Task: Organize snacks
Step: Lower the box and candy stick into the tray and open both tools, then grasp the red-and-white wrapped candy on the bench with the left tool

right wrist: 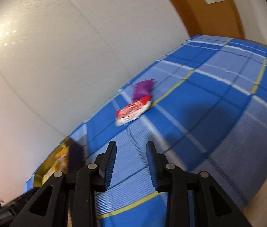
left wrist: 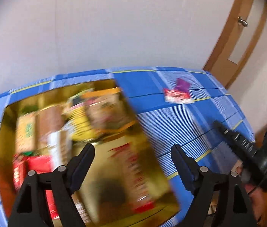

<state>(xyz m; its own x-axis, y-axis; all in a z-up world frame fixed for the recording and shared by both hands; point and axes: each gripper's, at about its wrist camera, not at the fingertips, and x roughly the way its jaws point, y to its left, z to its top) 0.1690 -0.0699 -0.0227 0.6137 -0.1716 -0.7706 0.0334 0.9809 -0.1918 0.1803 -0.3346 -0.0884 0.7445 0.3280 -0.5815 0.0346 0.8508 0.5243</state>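
Left wrist view: I start nearest the lens, where my left gripper (left wrist: pixel 131 151) hangs above the near end of the gold box (left wrist: pixel 152 172), fingers wide apart and holding nothing.
Gold box: it sits on the left part of the table (left wrist: pixel 171 124), which wears a blue checked cloth; the picture is smeared by motion, so I read colours more than labels.
Packed snacks (left wrist: pixel 61 128): red, yellow, brown and orange packets crowd the box's left and far parts, while the near right part shows mostly bare gold floor.
Right gripper (left wrist: pixel 247 151): seen from the left camera it reaches in over the table's right edge, well apart from the box.
Right wrist view: my right gripper (right wrist: pixel 131 147) has its fingers apart with blue cloth showing between them, empty; the gap is narrower than on the left.
Red-and-white packet (right wrist: pixel 132 110): it lies loose on the cloth ahead of the right fingers, toward the far side near the wall.
Purple packet (right wrist: pixel 143 89): just behind the red one, touching or overlapping it; I cannot tell which.
Progress: I judge most of the sorting done, since the bulk is already boxed.
Left to do: those two loose packets, as far as I can see.
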